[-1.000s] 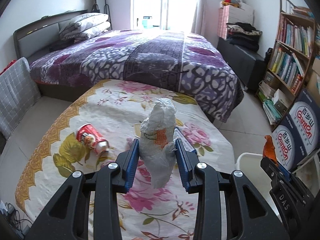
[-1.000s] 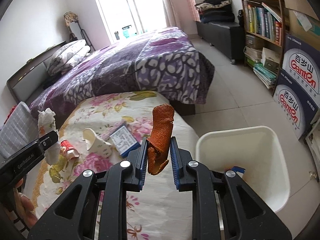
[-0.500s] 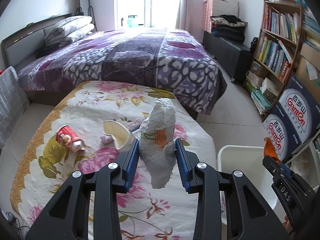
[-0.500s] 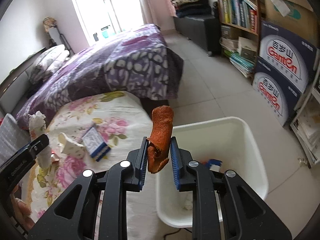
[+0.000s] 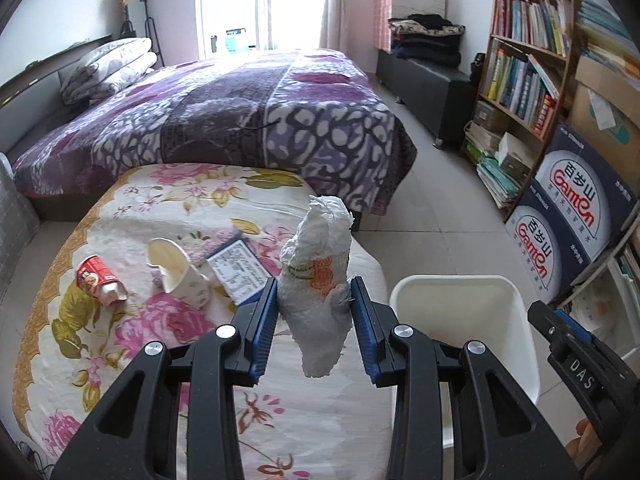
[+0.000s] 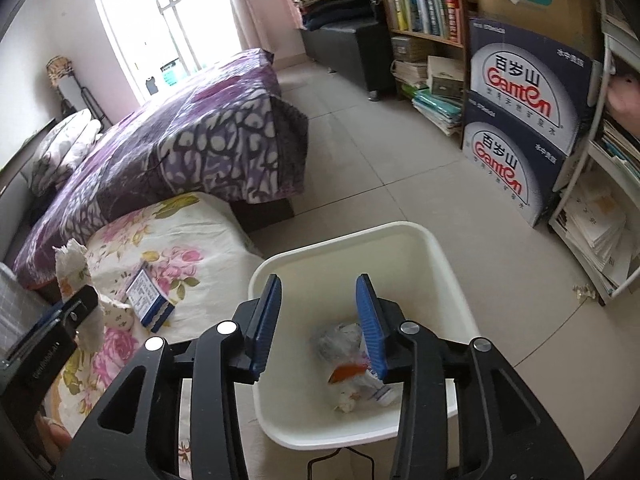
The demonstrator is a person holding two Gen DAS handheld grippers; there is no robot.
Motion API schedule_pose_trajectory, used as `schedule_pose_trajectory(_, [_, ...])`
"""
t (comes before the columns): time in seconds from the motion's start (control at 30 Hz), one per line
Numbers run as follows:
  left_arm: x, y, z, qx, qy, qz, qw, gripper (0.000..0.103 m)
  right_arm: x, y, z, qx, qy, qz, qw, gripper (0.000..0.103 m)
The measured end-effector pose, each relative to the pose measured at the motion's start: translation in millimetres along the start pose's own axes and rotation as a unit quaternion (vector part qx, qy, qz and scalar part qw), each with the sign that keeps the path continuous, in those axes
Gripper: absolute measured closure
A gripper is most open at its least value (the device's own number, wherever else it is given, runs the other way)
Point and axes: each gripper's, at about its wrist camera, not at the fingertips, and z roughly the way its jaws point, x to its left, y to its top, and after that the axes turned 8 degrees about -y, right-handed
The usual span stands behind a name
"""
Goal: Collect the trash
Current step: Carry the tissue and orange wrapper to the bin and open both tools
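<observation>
spread and still opening, the jaws of the right gripper (image 6: 318, 322) hold nothing and hang over the white rectangular plastic bin (image 6: 436, 252) at the lower centre of its view; at the bin's bottom lie crumpled clear wrappers (image 6: 340, 340) and a small orange scrap (image 6: 345, 372). jaws of the left gripper (image 5: 314, 320) pinch an upright crumpled white paper wad with an orange stain (image 5: 320, 288), at the centre of its own view and at the left edge of the right view. behind the wad, on the floral-print cloth-covered table (image 5: 160, 360), lie a crushed red paper cup (image 5: 100, 280) at centre left, a torn cream paper cup (image 5: 178, 272) just right of it, and a blue-edged printed carton (image 5: 238, 266) beside that. the bin stands on the floor at the table's right edge, lower right of the left view. a purple patterned bed (image 5: 224, 120) fills the upper middle.
</observation>
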Motion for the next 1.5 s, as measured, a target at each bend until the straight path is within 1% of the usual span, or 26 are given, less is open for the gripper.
schedule_pose_trajectory(0.23, [-21.8,-3.7,8.3,0.010,-0.014,0.013,0.9998,0.066,-21.5,4.2,-2.5,-0.003,-0.012,0.021,1.000,0.058])
schedule_pose_trajectory(0.43, [-40.8,-7.4,15.7,0.026,-0.037,0.022,0.9987,0.066,-42.5,6.5,-2.1,-0.002,-0.026,0.042,0.999,0.051])
schedule_pose_trajectory(0.53, [-47.6,-9.3,21.2,0.039,-0.053,0.019,0.9976,0.066,-51.3,7.6,-2.2,-0.002,-0.034,0.051,0.998,0.043])
schedule_pose_trajectory(0.6, [-51.1,-10.0,24.2,0.048,-0.066,0.017,0.9966,0.066,-59.5,7.7,-2.2,0.000,-0.042,0.063,0.997,0.034])
schedule_pose_trajectory(0.63, [-53.0,-10.5,26.8,0.054,-0.073,0.015,0.9957,0.066,-62.6,7.9,-2.0,0.000,-0.045,0.067,0.997,0.032])
schedule_pose_trajectory(0.7, [-55.9,-11.7,30.2,0.061,-0.081,0.011,0.9947,0.066,-70.0,8.6,-2.3,0.001,-0.050,0.078,0.996,0.024])
schedule_pose_trajectory(0.87, [-63.8,-14.6,38.8,0.081,-0.107,0.004,0.9909,0.065,-86.1,10.4,-3.8,-0.001,-0.067,0.099,0.993,0.014])
schedule_pose_trajectory(0.9, [-65.6,-15.0,39.6,0.083,-0.113,0.003,0.9901,0.066,-89.5,10.7,-4.4,-0.003,-0.070,0.103,0.992,0.013])
schedule_pose_trajectory(0.97, [-70.5,-15.6,40.0,0.087,-0.125,0.006,0.9884,0.061,-92.1,11.6,-4.4,-0.004,-0.072,0.105,0.992,0.013])
schedule_pose_trajectory(1.0, [-72.9,-16.0,39.9,0.088,-0.131,0.008,0.9875,0.052,-93.8,11.7,-4.5,-0.004,-0.074,0.107,0.992,0.012])
schedule_pose_trajectory(1.07, [-76.1,-15.8,38.8,0.086,-0.137,0.010,0.9867,0.046,-96.2,11.7,-4.1,-0.003,-0.076,0.111,0.991,0.012])
schedule_pose_trajectory(1.23, [-74.5,-16.1,39.8,0.090,-0.139,0.011,0.9862,0.041,-96.8,13.6,-2.8,0.000,-0.071,0.119,0.990,0.011])
schedule_pose_trajectory(1.3, [-71.2,-15.5,40.8,0.092,-0.133,0.009,0.9868,0.039,-93.9,13.7,-1.9,0.001,-0.069,0.117,0.991,0.011])
schedule_pose_trajectory(1.4, [-63.3,-13.8,41.1,0.089,-0.119,0.004,0.9889,0.032,-88.5,12.3,0.2,0.005,-0.067,0.110,0.992,0.009])
schedule_pose_trajectory(1.5, [-52.7,-12.7,41.8,0.084,-0.096,0.001,0.9919,0.026,-81.4,10.4,6.7,0.017,-0.064,0.103,0.993,0.009])
